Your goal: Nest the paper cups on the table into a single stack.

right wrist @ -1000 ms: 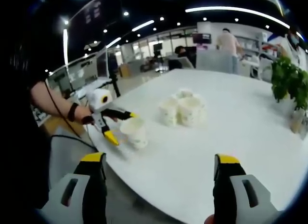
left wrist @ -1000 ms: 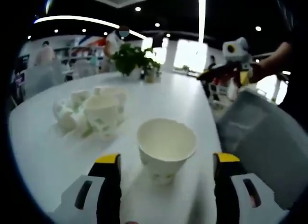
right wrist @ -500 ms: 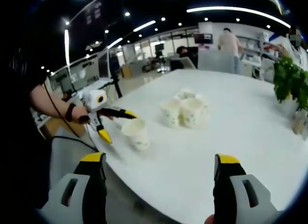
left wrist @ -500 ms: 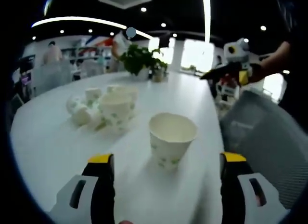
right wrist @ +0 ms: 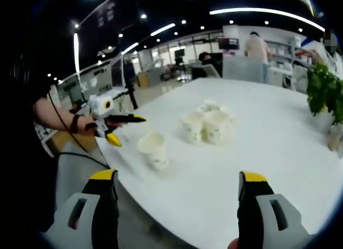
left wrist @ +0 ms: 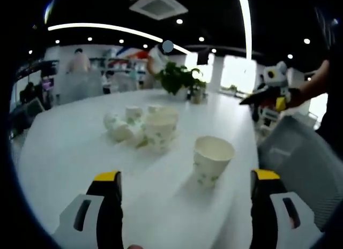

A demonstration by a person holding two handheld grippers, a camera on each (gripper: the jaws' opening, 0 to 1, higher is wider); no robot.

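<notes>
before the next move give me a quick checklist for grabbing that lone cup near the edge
1. Lone paper cup upright, mouth up: ok.
2. Lone paper cup standing apart from the cup cluster: ok.
3. Left gripper open and empty: ok.
4. Left gripper around the cup: not ok; in the right gripper view it is beside the cup, off the table edge.
5. Right gripper open, holding nothing: ok.
6. Cluster cups all upright: cannot tell; some look tipped, too small to be sure.
</notes>
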